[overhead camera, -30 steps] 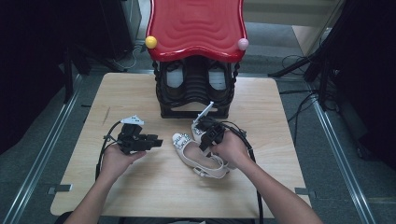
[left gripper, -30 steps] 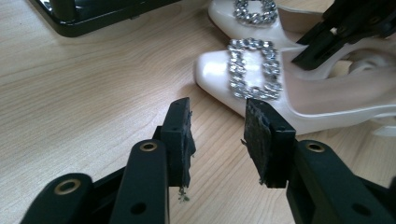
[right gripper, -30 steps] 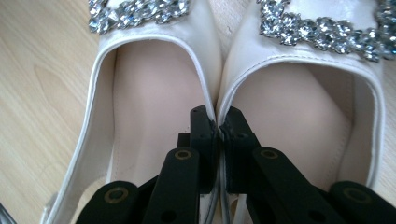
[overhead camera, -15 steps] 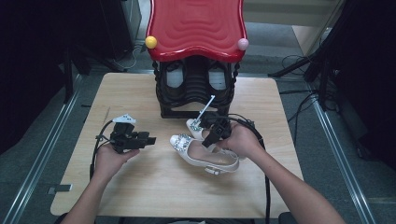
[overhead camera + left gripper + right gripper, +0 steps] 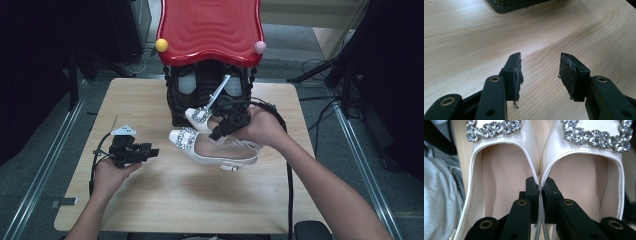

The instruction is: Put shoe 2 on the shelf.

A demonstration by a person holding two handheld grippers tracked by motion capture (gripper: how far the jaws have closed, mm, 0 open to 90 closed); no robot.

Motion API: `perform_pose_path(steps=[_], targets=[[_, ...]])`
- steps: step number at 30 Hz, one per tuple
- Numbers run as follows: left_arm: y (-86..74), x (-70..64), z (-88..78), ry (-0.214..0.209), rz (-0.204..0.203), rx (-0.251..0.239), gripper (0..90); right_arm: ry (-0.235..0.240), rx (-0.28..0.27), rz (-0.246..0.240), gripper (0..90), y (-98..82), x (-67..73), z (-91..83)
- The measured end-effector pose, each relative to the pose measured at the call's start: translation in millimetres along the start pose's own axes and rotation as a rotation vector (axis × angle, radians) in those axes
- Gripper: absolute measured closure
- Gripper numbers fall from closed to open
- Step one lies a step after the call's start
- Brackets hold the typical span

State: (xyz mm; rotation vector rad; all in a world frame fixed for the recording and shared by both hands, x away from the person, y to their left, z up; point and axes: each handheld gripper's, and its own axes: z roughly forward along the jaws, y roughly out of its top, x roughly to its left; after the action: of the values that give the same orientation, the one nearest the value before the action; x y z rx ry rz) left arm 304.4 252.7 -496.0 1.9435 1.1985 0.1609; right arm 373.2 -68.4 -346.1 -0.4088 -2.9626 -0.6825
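Carefully now: keep the right gripper [image 5: 218, 135] pinched hard on the two touching inner walls of the white shoes [image 5: 215, 152], raised just above the table [image 5: 175, 205] at middle frame in the high view, right in front of the black rack [image 5: 175, 102] under its red top [image 5: 210, 25]. Carry level, toes toward the rack, without loosening or twisting, to avoid dropping either shoe from so thin a bite. Aim for an open slot low in the rack and ease in without snagging the crystal buckles [image 5: 596, 135]. Leave the left gripper [image 5: 540, 67] at lower left of the high view, hovering over bare wood, jaws apart and just opened wider with nothing between; bring across only to steady a heel. Hard to judge: depth of the rack's shelves, dark and half covered by the red top; grey shapes inside, possibly other footwear, not clear. Heels and slingback straps cut off at the bottom of the right gripper view; cannot tell how far down the leather the pads reach.
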Motion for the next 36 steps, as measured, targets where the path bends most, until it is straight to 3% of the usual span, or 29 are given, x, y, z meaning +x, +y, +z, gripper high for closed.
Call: perform_pose_path(steps=[6, 11, 19, 23, 28, 36], targets=[[-4.2, 1.9, -4.8, 0.015, -0.005, -0.01, 52.9, 0.057, -0.18, 0.015, 86.0, 6.7, -6.4, -26.9], [-5.7, 2.3, -6.1, 0.018, -0.007, -0.008, 52.9, 0.051, -0.305, 0.038, 86.0, 10.3, -8.6, -47.9], [-4.9, 1.5, -4.3, 0.013, -0.002, -0.008, 53.0, 0.063, -0.496, 0.148, 86.1, 18.2, -18.0, -73.0], [-4.0, 2.3, -4.0, 0.012, 0.006, -0.006, 53.0, 0.066, -0.574, 0.207, 86.1, 24.1, -24.2, -81.4], [-3.2, 1.6, -3.4, 0.007, 0.008, -0.007, 53.0, 0.079, -0.634, 0.25, 86.0, 29.4, -31.8, -88.7], [-1.3, 2.5, 0.3, 0.005, 0.001, -0.006, 53.0, 0.019, -0.779, 0.363, 86.2, 41.4, -42.0, -116.6]])
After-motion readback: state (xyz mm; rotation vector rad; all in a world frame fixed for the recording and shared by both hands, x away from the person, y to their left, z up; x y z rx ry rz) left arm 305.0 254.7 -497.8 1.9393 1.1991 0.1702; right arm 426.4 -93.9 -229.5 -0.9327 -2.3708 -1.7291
